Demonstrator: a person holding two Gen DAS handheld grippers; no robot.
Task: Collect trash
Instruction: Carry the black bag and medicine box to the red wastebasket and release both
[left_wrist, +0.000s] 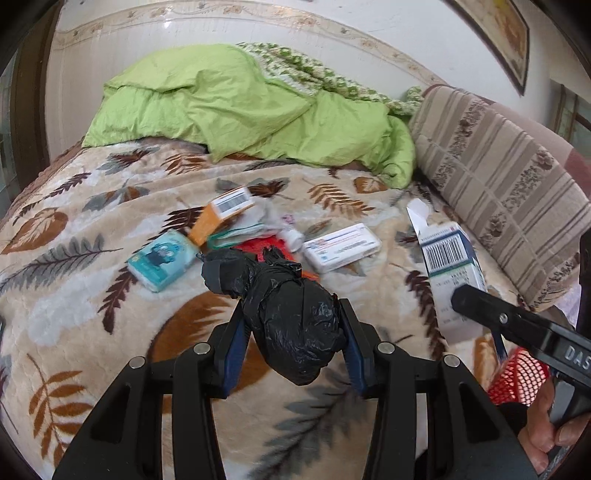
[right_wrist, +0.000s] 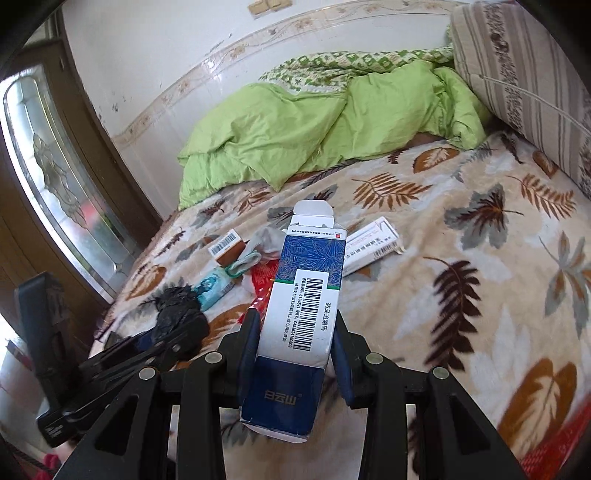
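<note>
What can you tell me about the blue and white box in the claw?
The box is thin cardboard, tall and narrow. Its top is dark blue with a leaf pattern, its middle white with a barcode and printed text, its bottom end plain blue with a logo. The top flap stands open. The right claw holds it lifted above the blanket, leaning slightly, with one pad pressing each narrow side.

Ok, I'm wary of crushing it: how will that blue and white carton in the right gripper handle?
The blue and white carton looks like thin card with its top flap open, so probably empty, light and easily dented. The right gripper pinches its flat sides; it may buckle under squeezing.
</note>
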